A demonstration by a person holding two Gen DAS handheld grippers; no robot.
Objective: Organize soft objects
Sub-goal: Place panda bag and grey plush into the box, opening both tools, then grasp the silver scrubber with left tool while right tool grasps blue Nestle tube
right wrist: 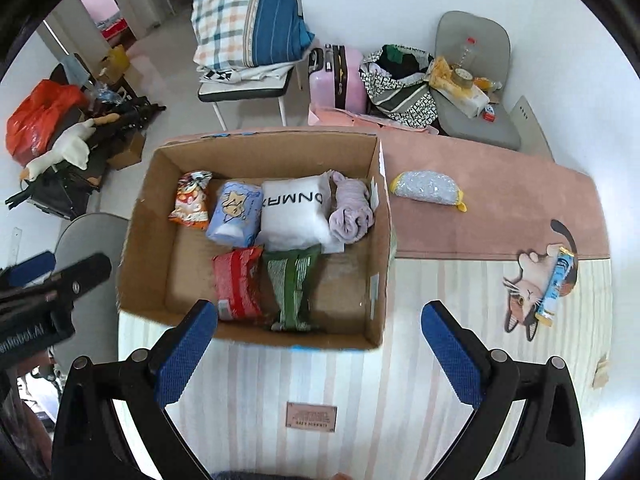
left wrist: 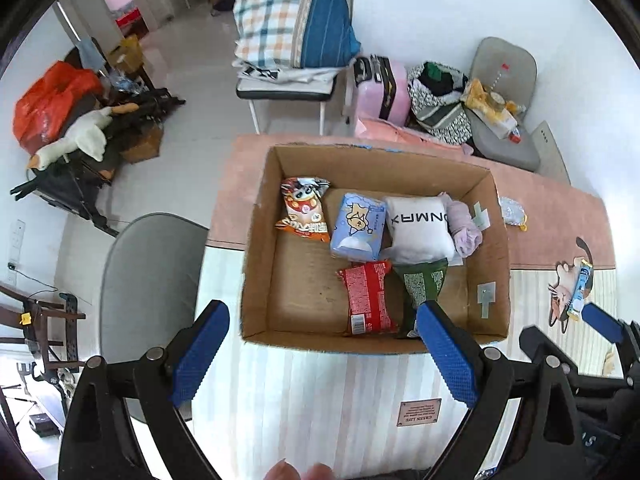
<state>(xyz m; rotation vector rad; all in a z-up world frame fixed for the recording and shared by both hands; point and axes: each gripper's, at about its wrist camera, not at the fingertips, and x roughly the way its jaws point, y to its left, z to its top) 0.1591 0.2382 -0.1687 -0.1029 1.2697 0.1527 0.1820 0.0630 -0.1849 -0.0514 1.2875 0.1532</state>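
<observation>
Just ahead of both grippers, the cardboard box (right wrist: 256, 236) sits on the table with 6 soft things already packed along its far and middle parts: an orange snack bag (right wrist: 191, 199), a blue tissue pack (right wrist: 234, 214), a white pillow (right wrist: 294, 212) and a rolled lilac cloth (right wrist: 352, 208) in a row at the far wall, with a red packet (right wrist: 236, 282) and a green packet (right wrist: 292, 286) lying nearer. They are set side by side, touching, which looks meant to save room; the near left floor of the box is bare.

The right gripper (right wrist: 320, 354) hovers over the striped mat (right wrist: 320, 400) before the box's near wall, jaws spread wide and holding nothing. The left gripper (left wrist: 324, 354) hangs likewise, wide apart and empty, its right finger crossing the green packet in its view.

Ahead and to the right of the right gripper, 2 things lie outside the box: a silvery pouch (right wrist: 426, 187) near the box's right wall, and a blue stick packet (right wrist: 556, 284) on the cat picture (right wrist: 524, 300), well apart from the box. By my judgement these 2 are what remains, and the right gripper is better placed for either.
</observation>
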